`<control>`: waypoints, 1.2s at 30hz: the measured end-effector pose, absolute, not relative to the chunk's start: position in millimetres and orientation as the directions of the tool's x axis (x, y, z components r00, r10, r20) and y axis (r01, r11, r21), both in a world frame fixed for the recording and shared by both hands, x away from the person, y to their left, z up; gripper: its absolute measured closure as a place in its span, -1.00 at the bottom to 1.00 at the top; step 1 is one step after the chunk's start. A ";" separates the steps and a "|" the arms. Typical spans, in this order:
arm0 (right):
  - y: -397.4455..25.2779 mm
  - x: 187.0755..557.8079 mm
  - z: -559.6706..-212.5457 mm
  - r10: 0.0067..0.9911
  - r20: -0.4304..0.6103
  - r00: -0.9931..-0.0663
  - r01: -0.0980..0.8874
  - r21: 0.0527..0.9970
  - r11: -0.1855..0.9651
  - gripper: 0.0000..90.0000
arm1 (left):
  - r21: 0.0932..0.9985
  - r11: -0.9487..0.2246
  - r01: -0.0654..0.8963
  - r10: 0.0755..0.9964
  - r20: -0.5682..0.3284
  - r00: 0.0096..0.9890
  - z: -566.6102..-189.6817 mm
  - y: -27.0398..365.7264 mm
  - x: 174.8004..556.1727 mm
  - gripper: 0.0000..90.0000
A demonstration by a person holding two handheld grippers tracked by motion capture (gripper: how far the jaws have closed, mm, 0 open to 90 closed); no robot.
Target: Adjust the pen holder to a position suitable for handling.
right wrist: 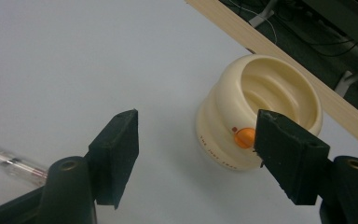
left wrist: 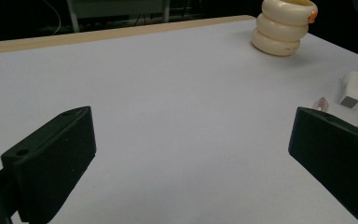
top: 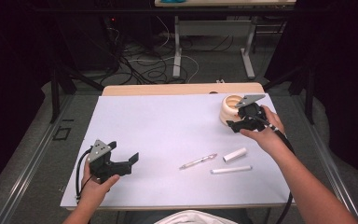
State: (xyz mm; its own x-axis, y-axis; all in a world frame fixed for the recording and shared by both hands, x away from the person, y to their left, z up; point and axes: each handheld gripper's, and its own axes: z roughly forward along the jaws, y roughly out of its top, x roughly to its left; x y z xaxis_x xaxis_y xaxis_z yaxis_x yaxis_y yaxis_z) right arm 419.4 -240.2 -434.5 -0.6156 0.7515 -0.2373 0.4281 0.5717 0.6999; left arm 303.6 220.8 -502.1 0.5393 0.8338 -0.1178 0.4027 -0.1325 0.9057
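A cream ribbed holder (top: 228, 108) is found at the far right of the white table sheet (top: 168, 126), and the right gripper (top: 240, 122) is held at its near side with the jaws spread and nothing between them. In the right gripper view the holder (right wrist: 256, 121) is seen just beyond the jaw tips, one jaw overlapping its rim and an orange button (right wrist: 245, 137) on its wall; contact cannot be confirmed. The left gripper (top: 121, 163) is kept near the left front of the sheet, jaws wide apart and empty, well away from everything. A clear pen (top: 198, 161), a short white cap (top: 234, 154) and a thin white stick (top: 230, 169) are lying near the front right, apart from one another. It is judged that the holder, being light and standing close to the table's far right corner, could be pushed or tipped if a jaw is driven against its wall instead of around it. The forearm could also sweep the loose pen parts when drawn back. The holder's far side is masked by the gripper's grey plate in the high view, and the small print on its wall cannot be read.
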 end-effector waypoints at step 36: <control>-239.8 481.7 -447.5 0.754 -0.241 -0.611 0.516 0.601 0.610 -0.11 | 0.900 -0.136 0.414 0.833 -0.122 0.540 -504.5 221.8 306.0 -0.98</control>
State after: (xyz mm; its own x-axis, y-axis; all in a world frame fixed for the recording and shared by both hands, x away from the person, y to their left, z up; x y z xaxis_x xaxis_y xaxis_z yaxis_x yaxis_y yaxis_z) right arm 481.7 -239.8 -447.5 -0.6108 0.7544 -0.2406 0.5165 0.6099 0.6011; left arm 306.0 221.8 -504.5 0.5395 0.8331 -0.1220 0.4142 -0.1365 0.8999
